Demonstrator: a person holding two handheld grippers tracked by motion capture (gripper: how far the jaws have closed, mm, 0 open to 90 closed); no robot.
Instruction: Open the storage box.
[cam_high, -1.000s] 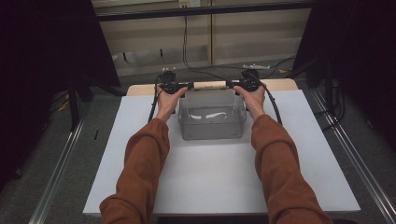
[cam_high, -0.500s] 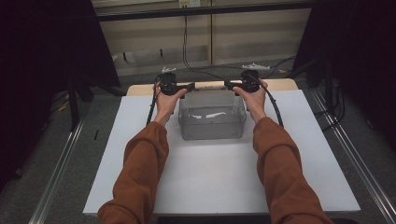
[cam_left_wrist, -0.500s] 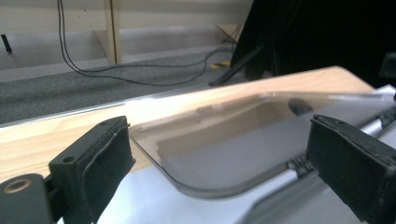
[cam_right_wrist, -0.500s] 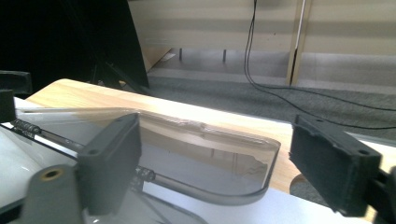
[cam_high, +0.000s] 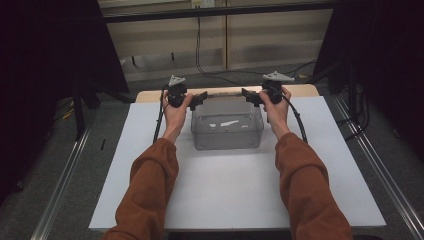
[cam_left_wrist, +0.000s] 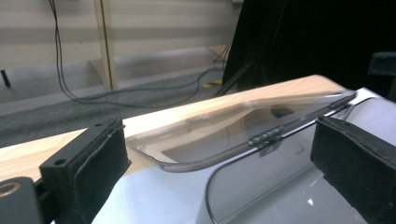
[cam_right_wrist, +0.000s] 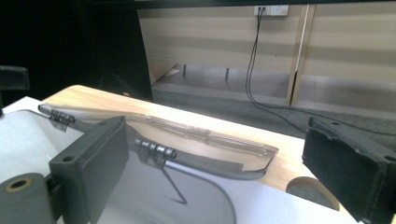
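Clear lid (cam_left_wrist: 243, 126) hinges (gripper views); box (cam_high: 227, 129) overhead.

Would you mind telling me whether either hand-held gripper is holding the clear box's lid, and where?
Nothing is held. Both the left hand-held gripper and the right hand-held gripper have just been opening; the folded-back lid lies free between their pads.

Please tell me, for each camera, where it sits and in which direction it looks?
High view: above the person's side, looking forward and down at the clear plastic box; forearms, hands, left tongs and right tongs show.
Left gripper view: on the left tongs, facing the opened clear hinged lid; two black jaws.
Right gripper view: on the right tongs, facing that lid; two black jaws.
Both gripper views share the lid.
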